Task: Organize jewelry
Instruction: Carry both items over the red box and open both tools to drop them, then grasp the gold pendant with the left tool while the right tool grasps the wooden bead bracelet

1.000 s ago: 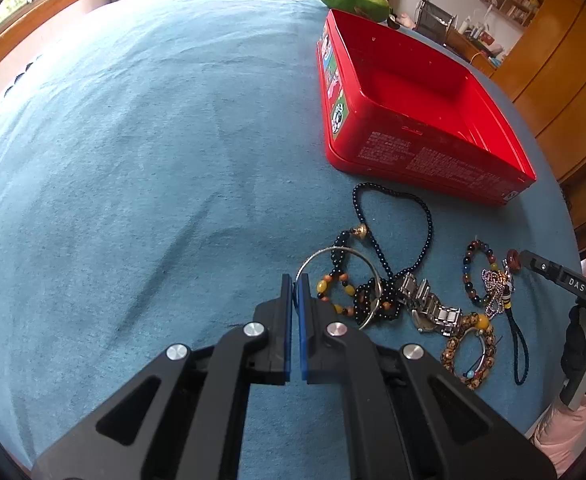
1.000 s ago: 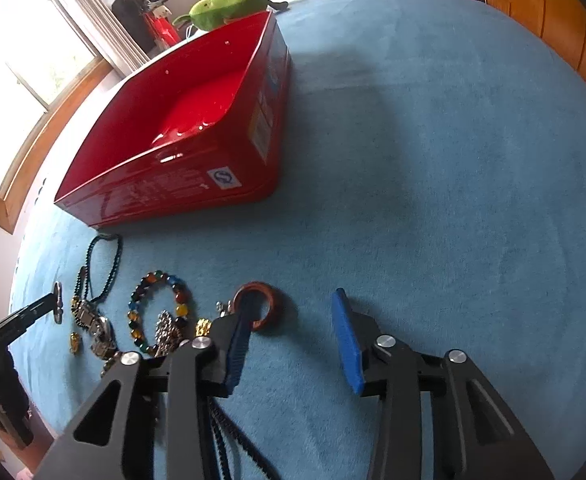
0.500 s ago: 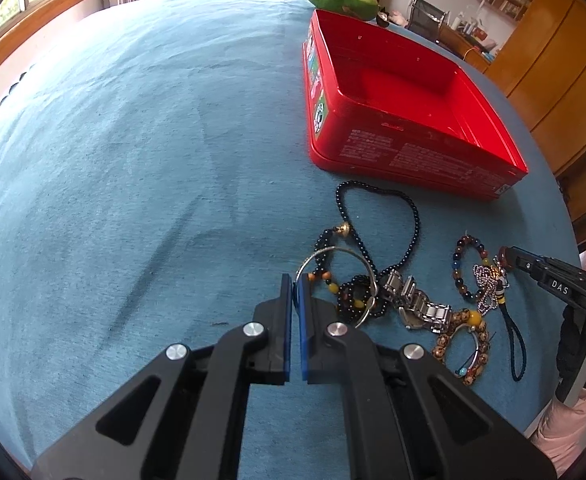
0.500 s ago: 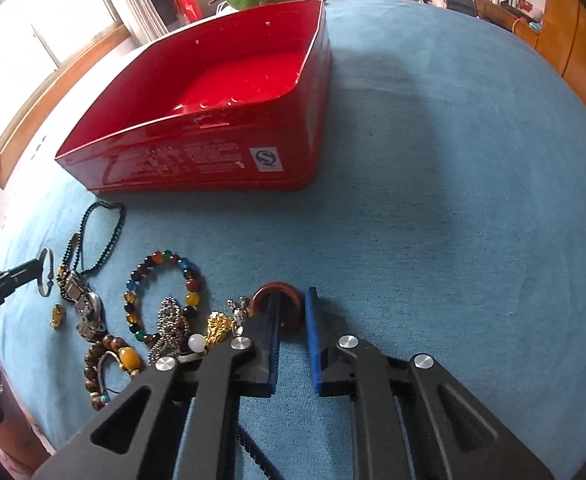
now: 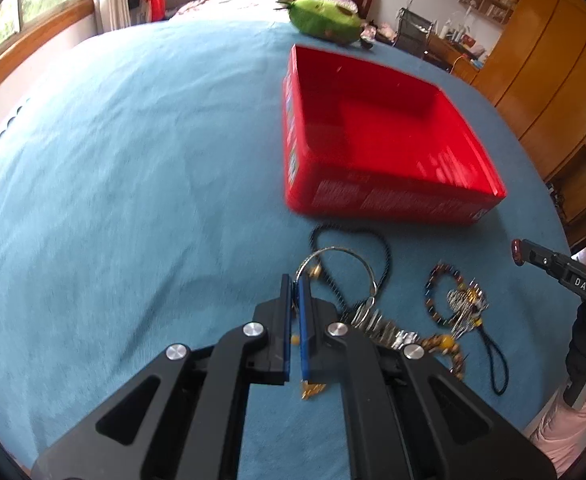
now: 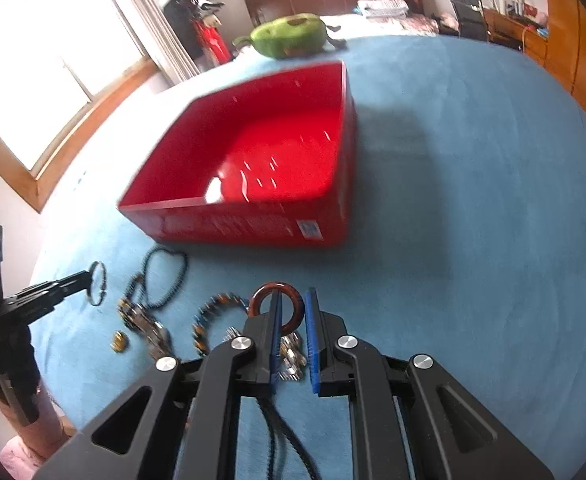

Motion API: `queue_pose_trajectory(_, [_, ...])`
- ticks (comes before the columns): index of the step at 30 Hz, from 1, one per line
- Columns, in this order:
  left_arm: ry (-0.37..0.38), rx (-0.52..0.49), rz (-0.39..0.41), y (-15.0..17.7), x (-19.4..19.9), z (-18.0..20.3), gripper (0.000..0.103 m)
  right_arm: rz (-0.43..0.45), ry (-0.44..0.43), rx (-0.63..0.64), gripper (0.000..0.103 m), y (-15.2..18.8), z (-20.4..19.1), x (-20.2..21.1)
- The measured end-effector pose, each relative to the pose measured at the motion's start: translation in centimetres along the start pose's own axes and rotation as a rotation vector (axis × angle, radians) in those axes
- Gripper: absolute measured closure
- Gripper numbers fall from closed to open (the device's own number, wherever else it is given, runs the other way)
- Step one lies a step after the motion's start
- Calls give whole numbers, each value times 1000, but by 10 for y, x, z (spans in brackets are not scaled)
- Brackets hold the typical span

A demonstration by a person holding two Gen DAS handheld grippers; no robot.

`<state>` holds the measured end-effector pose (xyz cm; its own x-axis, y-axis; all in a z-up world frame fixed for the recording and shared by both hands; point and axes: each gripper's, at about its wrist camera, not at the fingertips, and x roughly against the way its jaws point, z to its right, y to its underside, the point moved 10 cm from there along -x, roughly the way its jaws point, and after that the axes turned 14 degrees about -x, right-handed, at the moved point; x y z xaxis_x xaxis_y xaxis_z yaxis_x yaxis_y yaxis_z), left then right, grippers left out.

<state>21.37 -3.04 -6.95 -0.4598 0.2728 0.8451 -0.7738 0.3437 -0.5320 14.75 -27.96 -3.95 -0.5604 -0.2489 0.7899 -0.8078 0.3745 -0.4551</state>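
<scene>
My left gripper (image 5: 295,280) is shut on a thin silver bangle (image 5: 335,254) and holds it above the blue cloth; the bangle also shows in the right wrist view (image 6: 97,282). My right gripper (image 6: 295,294) is shut on a red-brown ring (image 6: 277,304) with charms and a black cord (image 6: 277,420) hanging below it. An open, empty red box (image 5: 381,152) stands beyond both grippers; it also shows in the right wrist view (image 6: 261,168). Several bead bracelets (image 5: 443,288), a black bead necklace (image 5: 387,252) and a metal watch (image 5: 385,330) lie on the cloth.
A blue cloth (image 5: 133,160) covers the surface. A green plush toy (image 5: 325,14) lies behind the box. A small gold piece (image 6: 117,342) lies by the watch. Wooden cabinets (image 5: 553,72) stand to the right, and a window (image 6: 45,60) to the left.
Both grippers have lifted off the cloth towards the box. The right gripper shut on the ring and raised it with its cord. The left has raised the bangle.
</scene>
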Motion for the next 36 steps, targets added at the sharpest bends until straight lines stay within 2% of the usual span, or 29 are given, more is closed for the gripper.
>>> queue_pose_trajectory(7, [5,-44,58,-57,6,17,102,57,-30,38,92,-56,-34,1])
queue_pose_trajectory(12, [5,-49,38,-98,-23,24,101,33,16,16,92,-88,-38,-43])
queue_pose_trajectory(18, [17,-17,-37,-117,-83,22,101,-20,94,23,92,-95,-29,-95])
queue_pose_trajectory(24, [20,-16,-70,-119,-109,18,98,-41,112,53,91,-94,-26,-113])
queue_pose_trajectory(25, [9,-26,-63,-119,-108,17,97,-37,106,52,90,-94,-27,-111])
queue_pose_trajectory(27, [1,-26,-48,-122,-103,15,86,-27,93,45,90,-95,-27,-105])
queue_pose_trajectory(29, [15,-18,-18,-125,-91,15,79,-16,77,30,89,-94,-28,-93])
queue_pose_trajectory(34, [10,-30,77,-129,-42,17,79,35,7,21,88,-96,-38,-57])
queue_pose_trajectory(36, [4,-35,116,-127,-20,19,73,49,-20,27,88,-94,-43,-44])
